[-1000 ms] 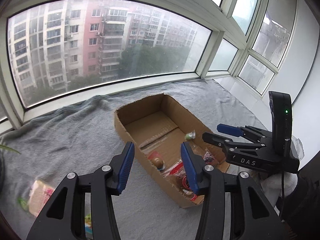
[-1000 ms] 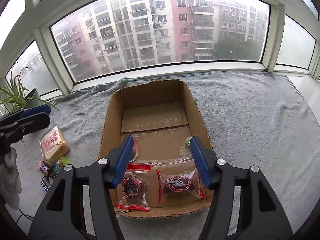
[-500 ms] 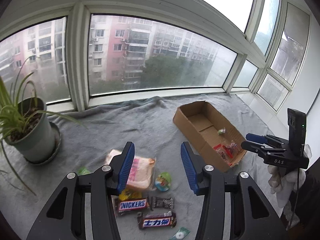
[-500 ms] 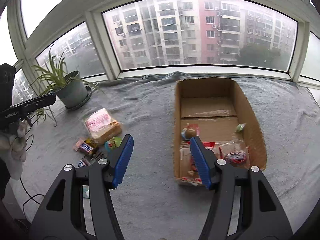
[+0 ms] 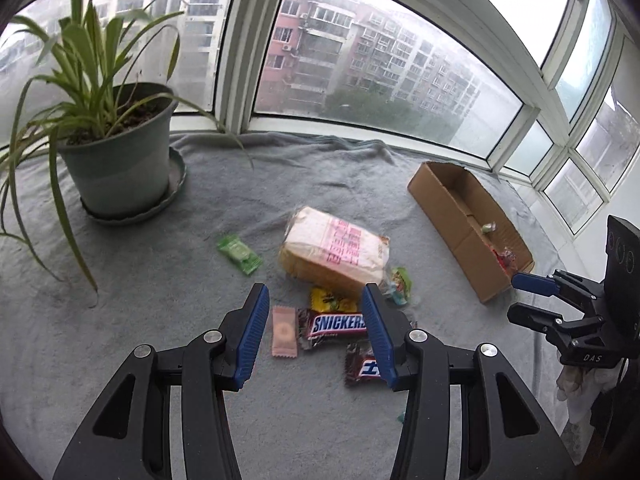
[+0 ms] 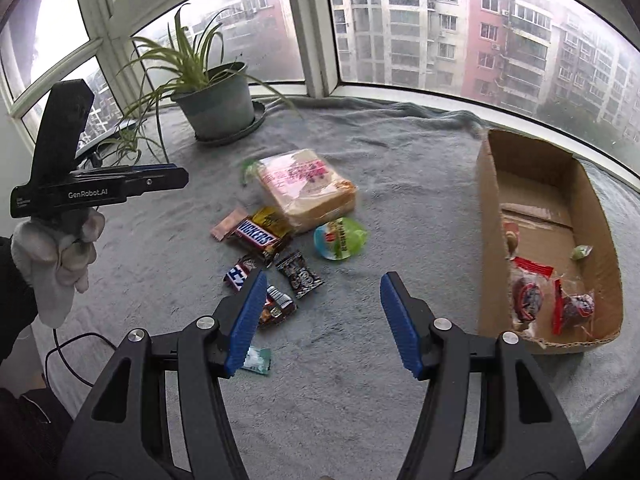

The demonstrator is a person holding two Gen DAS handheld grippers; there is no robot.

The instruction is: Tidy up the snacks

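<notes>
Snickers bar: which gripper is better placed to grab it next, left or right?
Left, probably. The left gripper is open with the Snickers bar right between its fingertips in its view; the right gripper frames mostly bare blanket, nearer the box.

left gripper [image 5: 314, 336] (jaws apart) above snickers bar [image 5: 334, 323].

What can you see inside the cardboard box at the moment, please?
Inside the cardboard box: two red-edged clear packets, a small green candy and a round brownish snack. The near wall hides the floor beside it.
</notes>
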